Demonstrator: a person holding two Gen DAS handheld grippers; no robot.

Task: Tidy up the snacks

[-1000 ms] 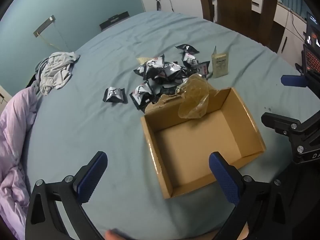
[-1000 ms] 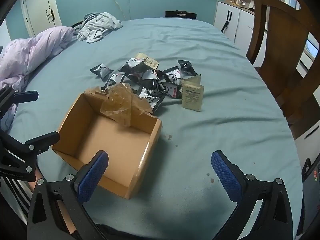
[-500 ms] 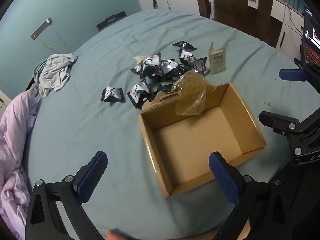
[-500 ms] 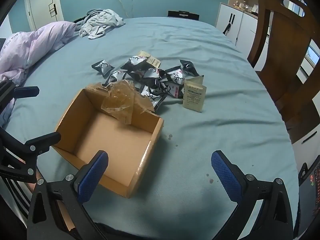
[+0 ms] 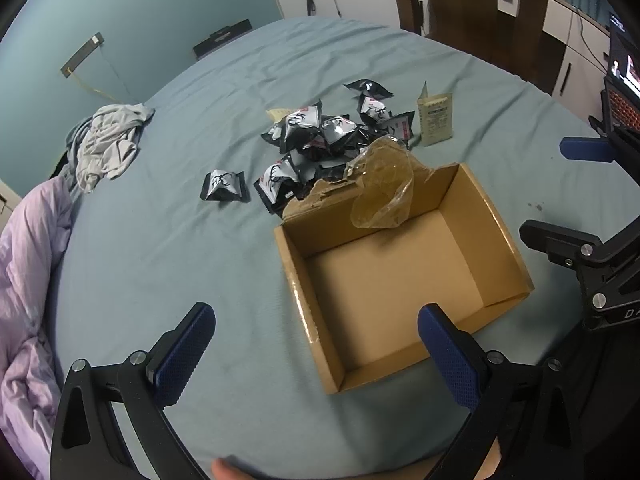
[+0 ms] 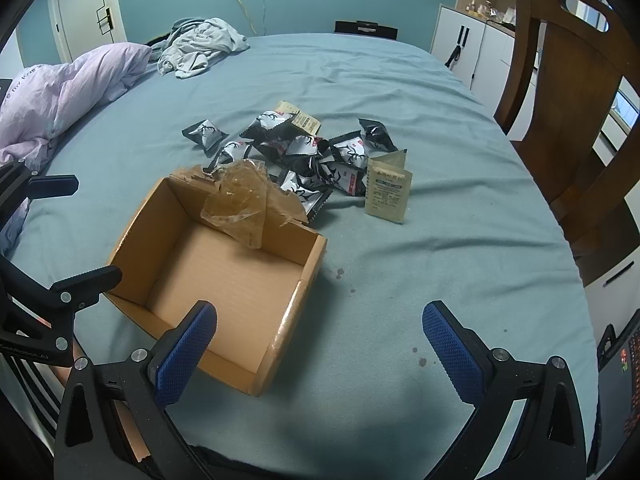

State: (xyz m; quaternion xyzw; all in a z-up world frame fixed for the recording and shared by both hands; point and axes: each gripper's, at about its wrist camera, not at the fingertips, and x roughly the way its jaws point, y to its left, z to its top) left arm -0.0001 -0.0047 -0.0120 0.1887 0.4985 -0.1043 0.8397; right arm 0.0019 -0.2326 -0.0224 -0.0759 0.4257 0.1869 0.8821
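Little is changed since earlier: both views are shifted slightly. Each hand-held gripper, left (image 5: 316, 344) and right (image 6: 320, 342), is held apart, empty. Snacks (image 6: 304, 152) lie heaped on the bed beyond the box (image 6: 136, 236); a first pick is called for.

Both the left gripper (image 5: 316, 352) and the right gripper (image 6: 320, 350) are matte black frames with silver screw heads near the jaws, blue diamond-textured pads (image 6: 450, 350) lining each finger, and faint white lettering printed on the black body behind.
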